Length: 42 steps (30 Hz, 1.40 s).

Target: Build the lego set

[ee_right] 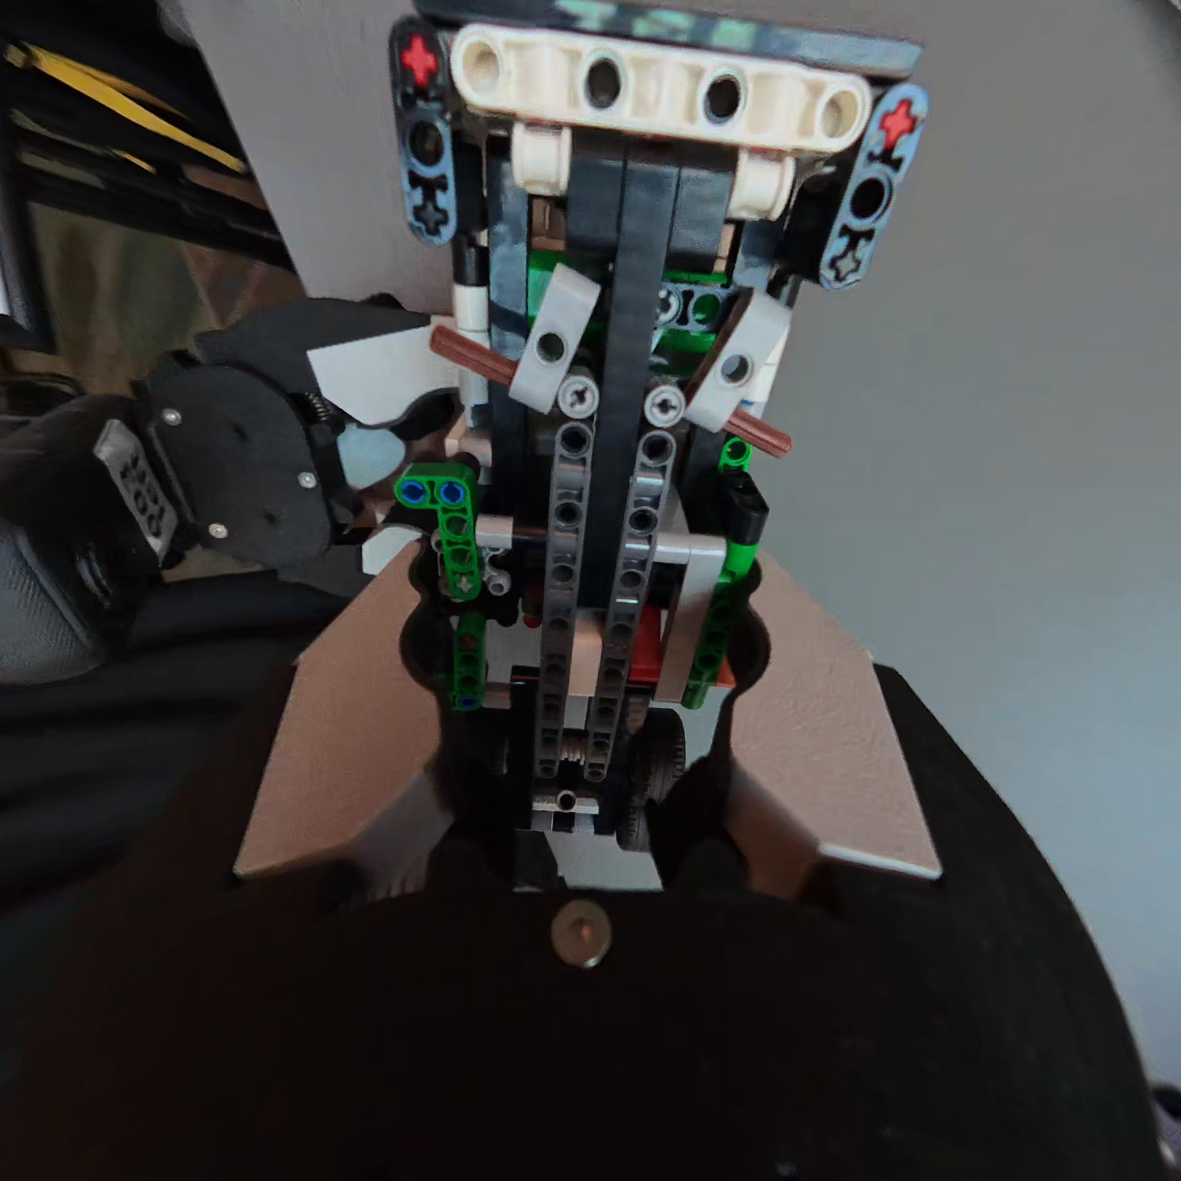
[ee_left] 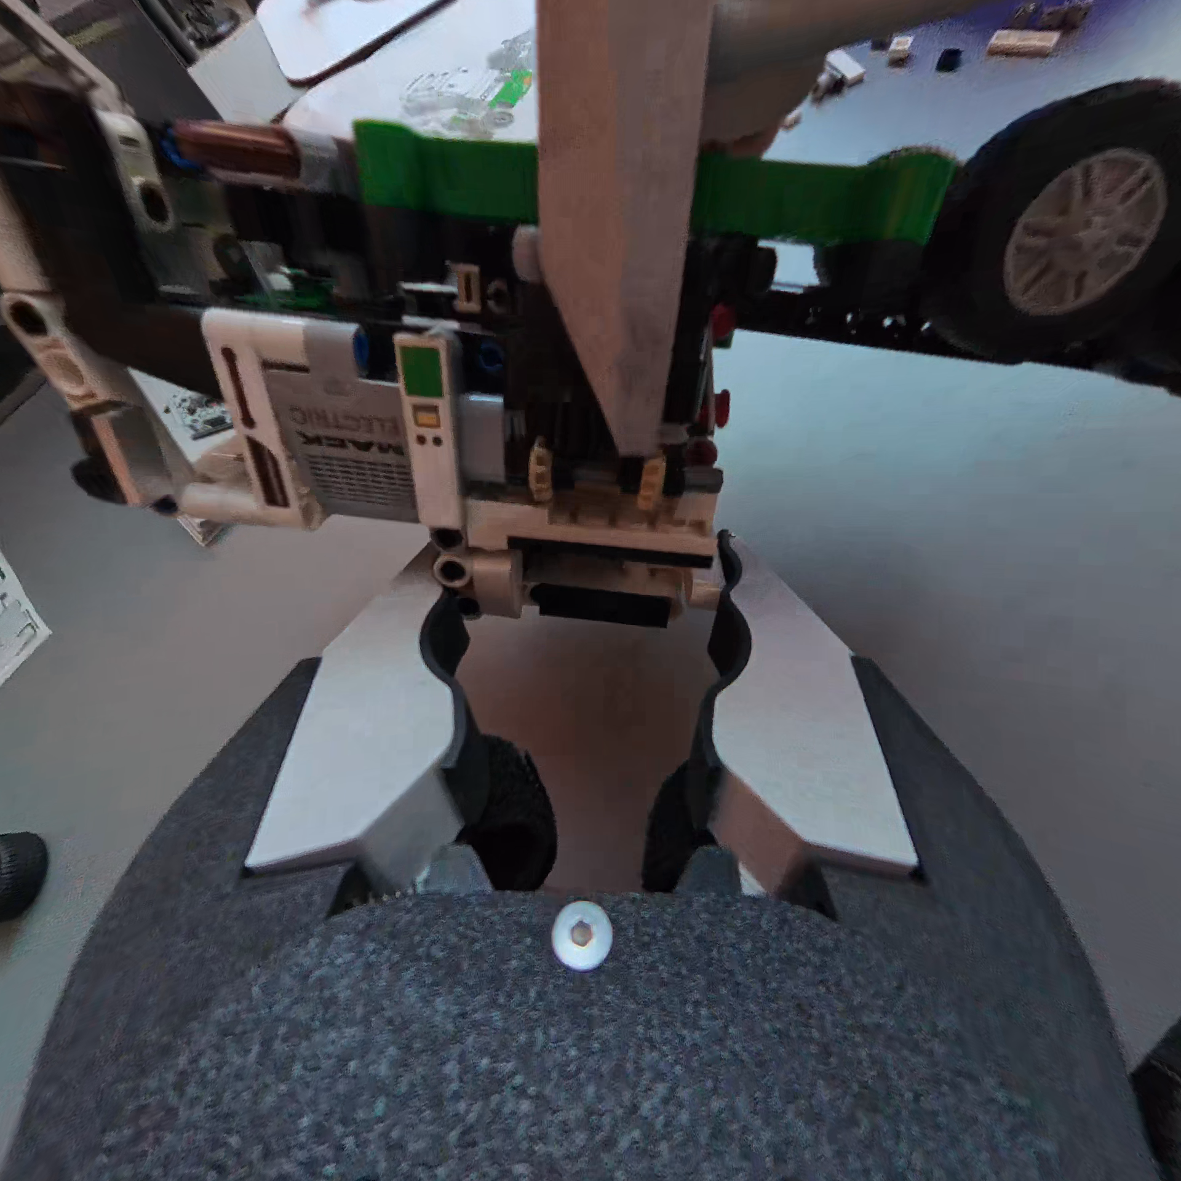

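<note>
My left gripper (ee_left: 591, 575) has its jaws spread on either side of a white-and-black block at the near edge of the lego truck (ee_left: 447, 358); the black pads (ee_left: 444, 639) lie just beside that block, and I cannot tell whether they press it. My right gripper (ee_right: 585, 645) is clamped on the truck's chassis, gripping its green side beams between the fingers. The truck is held clear of the pale grey table (ee_left: 958, 575), which runs beneath it. In the left wrist view its long axis runs left to right, with the green bodywork (ee_left: 799, 204) uppermost and a black wheel (ee_left: 1080, 236) at the right; in the right wrist view the axis runs away from me, underside facing the camera, ending at a white beam (ee_right: 658, 89). A finger of my right gripper crosses the truck from above and hides its middle. Loose small parts (ee_left: 1016, 41) lie far off on the table, blurred. The room to the left is dark and indistinct.
</note>
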Each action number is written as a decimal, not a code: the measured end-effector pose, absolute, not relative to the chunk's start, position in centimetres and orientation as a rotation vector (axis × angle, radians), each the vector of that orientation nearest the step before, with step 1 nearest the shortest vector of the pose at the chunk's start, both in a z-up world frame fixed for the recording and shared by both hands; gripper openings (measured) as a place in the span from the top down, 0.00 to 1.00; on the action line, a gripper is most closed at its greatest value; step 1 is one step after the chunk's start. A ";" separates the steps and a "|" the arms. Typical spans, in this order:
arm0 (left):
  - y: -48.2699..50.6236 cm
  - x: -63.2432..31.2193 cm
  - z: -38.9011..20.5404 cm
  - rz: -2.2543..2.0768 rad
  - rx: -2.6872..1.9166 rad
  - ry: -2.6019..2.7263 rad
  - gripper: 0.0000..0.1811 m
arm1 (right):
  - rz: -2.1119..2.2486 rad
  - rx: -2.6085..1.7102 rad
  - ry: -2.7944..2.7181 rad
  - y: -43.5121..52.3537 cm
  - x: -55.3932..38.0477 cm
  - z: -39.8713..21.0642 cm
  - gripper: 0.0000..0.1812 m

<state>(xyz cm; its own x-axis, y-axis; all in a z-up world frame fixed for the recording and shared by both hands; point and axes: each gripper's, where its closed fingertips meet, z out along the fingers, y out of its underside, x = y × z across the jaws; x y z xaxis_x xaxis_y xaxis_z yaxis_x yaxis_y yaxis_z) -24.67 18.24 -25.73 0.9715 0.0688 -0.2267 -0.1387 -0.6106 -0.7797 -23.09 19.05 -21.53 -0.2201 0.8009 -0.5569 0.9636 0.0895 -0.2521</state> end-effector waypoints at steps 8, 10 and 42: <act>19.1 -23.6 -27.8 0.331 -2.261 -0.035 0.58 | -0.585 1.795 2.256 20.1 -21.6 -22.8 0.50; 19.1 -23.2 -28.0 0.298 -2.282 -0.062 0.58 | -0.541 1.783 2.268 20.1 -21.4 -22.7 0.50; 14.7 -20.6 -27.8 0.026 -2.303 -0.115 0.63 | -0.139 1.566 2.590 18.7 -23.1 -22.9 0.53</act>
<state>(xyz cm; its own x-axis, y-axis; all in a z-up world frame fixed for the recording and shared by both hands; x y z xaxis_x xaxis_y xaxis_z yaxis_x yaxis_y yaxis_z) -20.59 14.65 -27.79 0.9957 0.0914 0.0180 0.0746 -0.6668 -0.7415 -23.13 18.73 -22.86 -0.4611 0.8758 -0.1425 0.8861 0.4631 -0.0210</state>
